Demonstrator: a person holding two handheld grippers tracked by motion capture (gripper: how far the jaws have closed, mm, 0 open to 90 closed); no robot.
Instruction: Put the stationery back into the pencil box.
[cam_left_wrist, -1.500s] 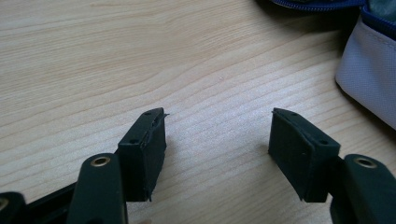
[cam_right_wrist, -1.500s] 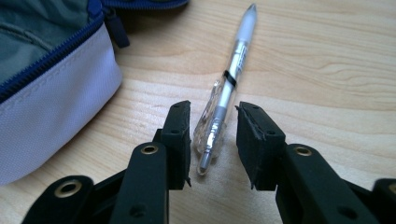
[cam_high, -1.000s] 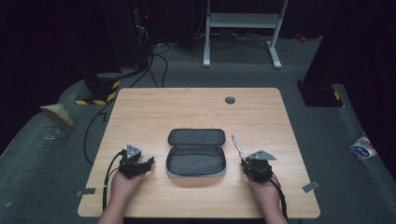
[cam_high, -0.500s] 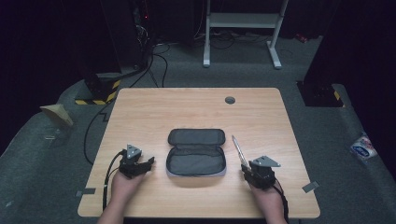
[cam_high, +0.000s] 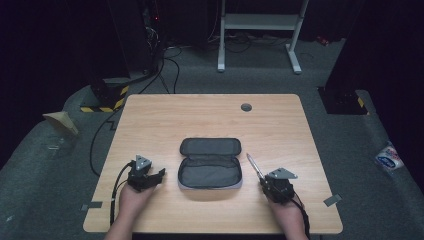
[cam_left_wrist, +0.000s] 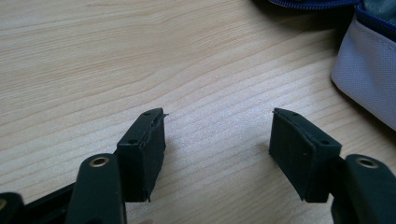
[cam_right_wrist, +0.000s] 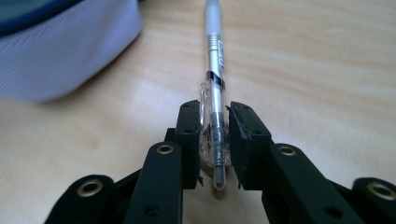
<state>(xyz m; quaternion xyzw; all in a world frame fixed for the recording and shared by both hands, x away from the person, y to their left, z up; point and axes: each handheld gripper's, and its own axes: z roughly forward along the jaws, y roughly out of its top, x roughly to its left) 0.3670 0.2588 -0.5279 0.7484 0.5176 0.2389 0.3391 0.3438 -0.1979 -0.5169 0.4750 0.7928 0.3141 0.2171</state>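
An open grey pencil case (cam_high: 210, 163) with a blue zip lies in the middle of the wooden table (cam_high: 210, 120), its lid folded back. My right gripper (cam_right_wrist: 214, 122) is shut on the rear end of a clear and silver pen (cam_right_wrist: 214, 84), which points away along the tabletop, just right of the case (cam_right_wrist: 60, 51). From above, the pen (cam_high: 253, 166) sticks out from the right gripper (cam_high: 265, 181) toward the far left. My left gripper (cam_left_wrist: 218, 130) rests open on bare wood left of the case (cam_left_wrist: 369, 70), nothing between its jaws; it sits at the case's left (cam_high: 157, 176).
A round cable grommet (cam_high: 246, 107) sits near the table's far edge. Around the table is grey carpet with cables (cam_high: 170, 65), a white stand (cam_high: 257, 25) at the back, tape marks and a small packet (cam_high: 389, 159) on the floor to the right.
The right gripper with the pen has drawn slightly back toward the front edge and to the right. The left gripper has stayed put.
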